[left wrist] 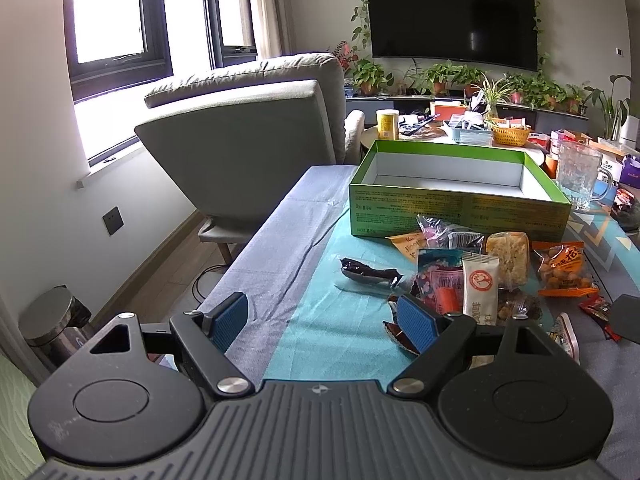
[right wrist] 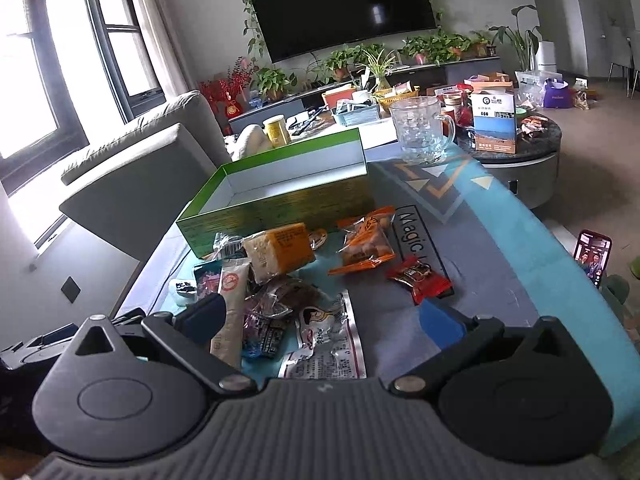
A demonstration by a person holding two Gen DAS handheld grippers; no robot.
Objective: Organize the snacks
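Note:
A green open box [left wrist: 460, 208] [right wrist: 280, 204] with an empty white inside stands on the teal and grey table mat. In front of it lies a heap of snack packs: a white sachet with a red circle [left wrist: 480, 284] [right wrist: 230, 292], a pale cracker block [left wrist: 508, 256] [right wrist: 280, 252], an orange nut pack [left wrist: 564, 268] [right wrist: 366, 244], a red pack [right wrist: 418, 278] and a silvery pack [right wrist: 324, 344]. A dark wrapper [left wrist: 368, 274] lies apart to the left. My left gripper [left wrist: 322, 320] is open at the heap's left edge. My right gripper [right wrist: 322, 318] hovers open over the heap, holding nothing.
A glass mug [left wrist: 578, 176] [right wrist: 420, 132] stands right of the box. A grey armchair [left wrist: 248, 140] is beyond the table's left side. A cluttered round table [right wrist: 520, 148] sits behind. A lit phone [right wrist: 592, 252] is propped at the right edge. A steel bin [left wrist: 52, 324] is on the floor.

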